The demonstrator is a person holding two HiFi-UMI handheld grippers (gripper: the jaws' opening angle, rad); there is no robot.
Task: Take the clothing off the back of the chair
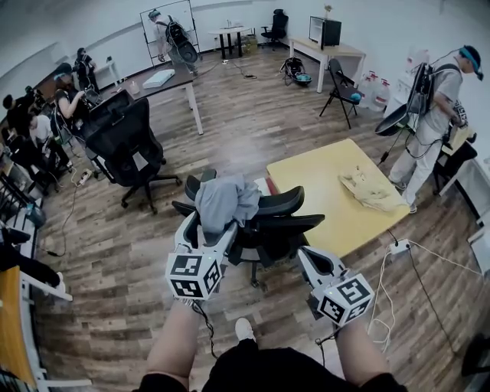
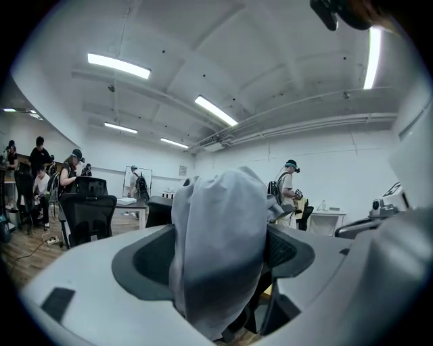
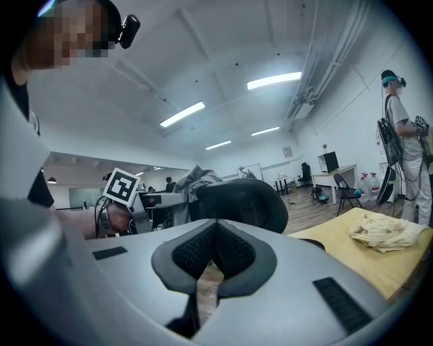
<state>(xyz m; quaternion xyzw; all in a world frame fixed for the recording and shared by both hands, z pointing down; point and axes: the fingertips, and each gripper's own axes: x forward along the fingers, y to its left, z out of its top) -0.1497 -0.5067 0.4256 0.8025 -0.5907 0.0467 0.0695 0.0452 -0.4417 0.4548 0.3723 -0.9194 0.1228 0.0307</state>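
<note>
Because the grey garment (image 1: 224, 200) draped over the backrest (image 1: 282, 202) of the office chair (image 1: 264, 239) looks soft, light and floppy, I'd pinch its bunched hanging fold. My left gripper (image 1: 208, 228) has its fingers spread wide around that fold, not squeezing. My right gripper (image 1: 308, 259), at four o'clock, is closed and empty. The backrest could snag it. A yellow worktop (image 1: 321, 180) with a cream cloth (image 1: 373, 191) stands at two o'clock.

This looks like an open-plan office, perhaps doubling as a lab: wood-plank floor (image 1: 253, 115), black swivel chair (image 1: 126, 145), yellow desk (image 1: 321, 184), whiteboard (image 1: 182, 11), strip ceiling lights (image 2: 118, 65), and a person wearing a backpack rig (image 1: 436, 99).
</note>
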